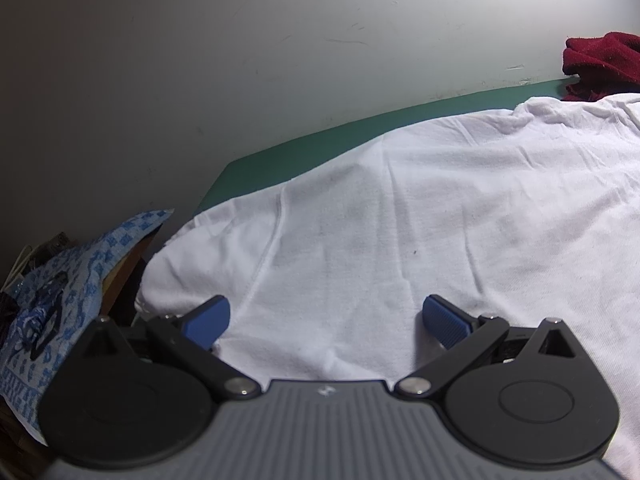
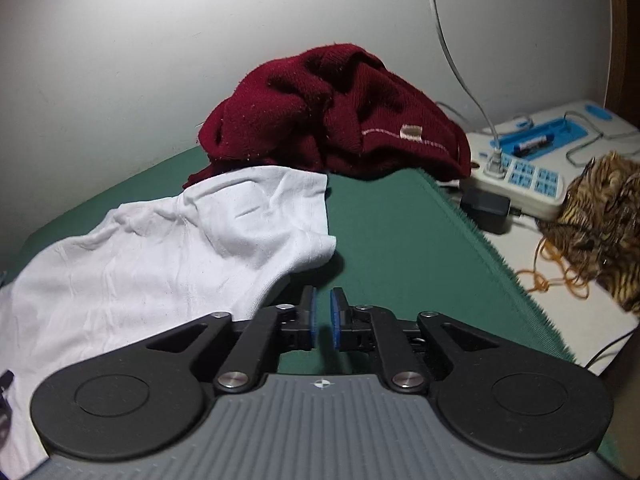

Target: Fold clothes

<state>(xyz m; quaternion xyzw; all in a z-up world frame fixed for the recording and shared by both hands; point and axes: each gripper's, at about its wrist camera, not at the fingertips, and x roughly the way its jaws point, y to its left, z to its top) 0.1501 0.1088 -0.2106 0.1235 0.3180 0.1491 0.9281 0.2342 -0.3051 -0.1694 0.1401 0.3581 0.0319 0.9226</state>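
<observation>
Both views are dimly lit, the wall (image 1: 200, 60) fading from pale at 12 o'clock to grey at 9. Strong fisheye bending and dark vignetting are seen at the corners. The white shirt (image 2: 140, 248) is slightly overexposed; soft focus throughout.

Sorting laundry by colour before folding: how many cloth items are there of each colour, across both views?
White: 1, the white cotton T-shirt spread on the green mat.
Dark red: 1, the crumpled dark red knit sweater at the mat's far end.
Blue patterned: 1, the blue patterned cloth off the mat's left edge.
Tiger-striped: 1, the brown tiger-striped fabric on the right.
Total: 4
</observation>
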